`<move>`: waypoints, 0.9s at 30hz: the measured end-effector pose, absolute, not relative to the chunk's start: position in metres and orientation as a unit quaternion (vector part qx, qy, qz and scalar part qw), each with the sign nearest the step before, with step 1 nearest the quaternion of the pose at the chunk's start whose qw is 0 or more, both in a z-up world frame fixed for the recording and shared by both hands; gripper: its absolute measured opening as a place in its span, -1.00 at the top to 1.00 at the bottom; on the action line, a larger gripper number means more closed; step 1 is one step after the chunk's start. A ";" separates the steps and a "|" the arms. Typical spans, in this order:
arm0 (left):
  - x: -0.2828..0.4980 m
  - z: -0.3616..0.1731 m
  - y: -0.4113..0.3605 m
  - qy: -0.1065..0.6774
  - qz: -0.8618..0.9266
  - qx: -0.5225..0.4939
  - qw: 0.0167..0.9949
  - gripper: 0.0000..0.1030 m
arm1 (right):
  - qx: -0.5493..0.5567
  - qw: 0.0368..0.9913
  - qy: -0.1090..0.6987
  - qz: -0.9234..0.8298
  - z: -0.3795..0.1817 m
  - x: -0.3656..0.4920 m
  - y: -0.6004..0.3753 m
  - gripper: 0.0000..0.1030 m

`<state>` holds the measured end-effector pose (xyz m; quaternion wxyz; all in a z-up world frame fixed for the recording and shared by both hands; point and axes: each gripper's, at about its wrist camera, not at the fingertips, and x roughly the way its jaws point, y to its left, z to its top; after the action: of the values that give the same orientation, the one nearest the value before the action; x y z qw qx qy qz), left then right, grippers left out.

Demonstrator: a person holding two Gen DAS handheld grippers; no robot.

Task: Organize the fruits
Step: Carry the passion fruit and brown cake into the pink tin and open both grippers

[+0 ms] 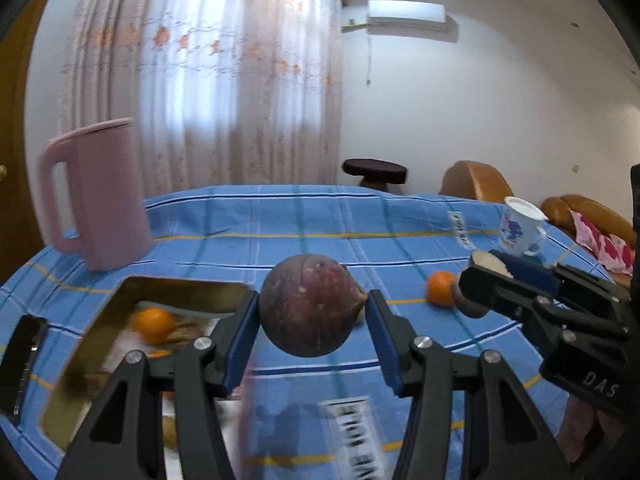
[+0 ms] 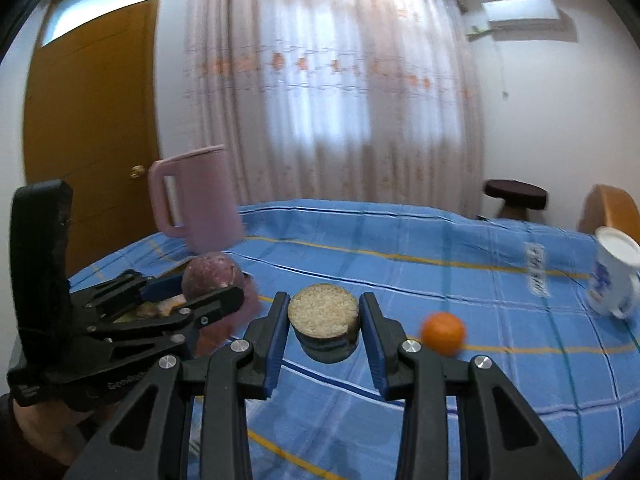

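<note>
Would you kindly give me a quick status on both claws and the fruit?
Left claw shut on purple fruit, beside tray. Right claw shut on cut fruit piece. One orange loose on tablecloth.

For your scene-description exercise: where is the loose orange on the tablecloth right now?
In the right wrist view the orange lies on the blue tablecloth just right of the right gripper, with the white mug further right.

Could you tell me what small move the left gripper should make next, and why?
Probably carry the purple fruit leftward and lower it over the gold tray. The left gripper is shut on it above the blue tablecloth, and the tray beside it already holds an orange.
</note>
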<state>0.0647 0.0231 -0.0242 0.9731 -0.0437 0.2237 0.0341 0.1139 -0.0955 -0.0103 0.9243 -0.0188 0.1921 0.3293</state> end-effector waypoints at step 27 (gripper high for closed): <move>0.029 -0.043 0.143 0.264 0.148 -0.061 0.951 -0.07 | -0.085 0.860 0.218 0.454 -0.022 0.094 0.062 0.27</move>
<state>0.0291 0.1434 -0.0431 0.9511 -0.0609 0.2642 0.1477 0.0936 0.0620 -0.0224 0.8599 -0.0855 0.2179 0.4536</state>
